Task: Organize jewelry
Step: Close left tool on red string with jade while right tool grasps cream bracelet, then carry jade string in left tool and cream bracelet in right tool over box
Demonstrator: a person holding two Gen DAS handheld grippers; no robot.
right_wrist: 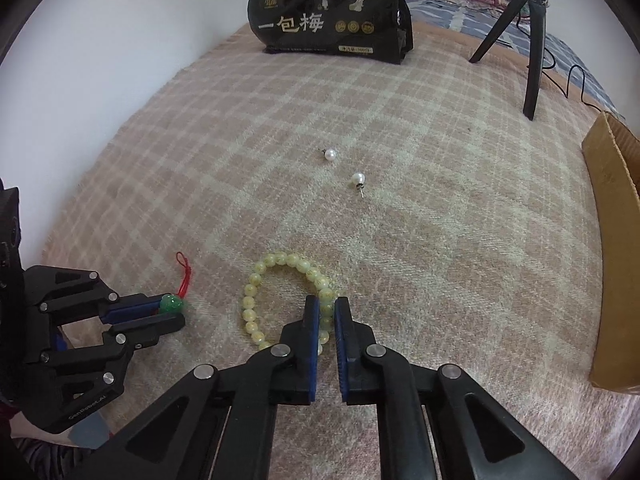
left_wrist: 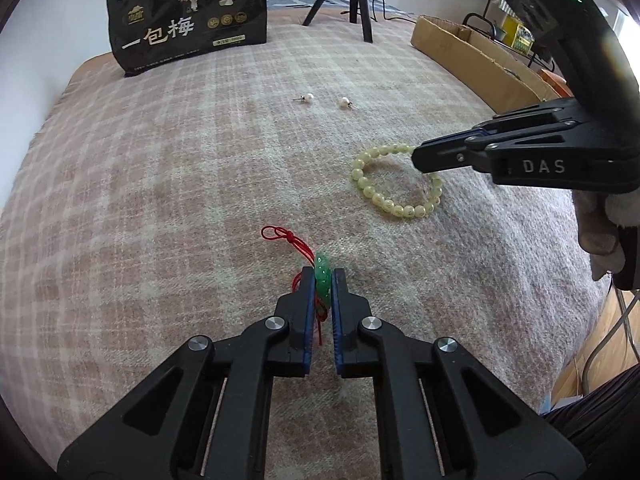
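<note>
The left gripper (left_wrist: pixel 322 280) is clamped on a green jade pendant (left_wrist: pixel 322 276), its blue pads pressed to the disc's two faces, and the pendant's red cord (left_wrist: pixel 286 240) trails onto the plaid blanket (left_wrist: pixel 160 200) ahead. The right gripper (right_wrist: pixel 326 306), marked "DAS" on its side (the left one reads "GenRobot.AI"), is closed on one side of a pale yellow bead bracelet (right_wrist: pixel 276 264), the rest of whose loop lies on the blanket. Two pearl stud earrings (right_wrist: pixel 330 155) lie apart toward the blanket's middle. At the far edge stands a black bag (right_wrist: pixel 328 8) printed "一包梅", with a tripod (right_wrist: pixel 534 40) to its right; a cardboard box (right_wrist: pixel 612 240) borders the right edge.
</note>
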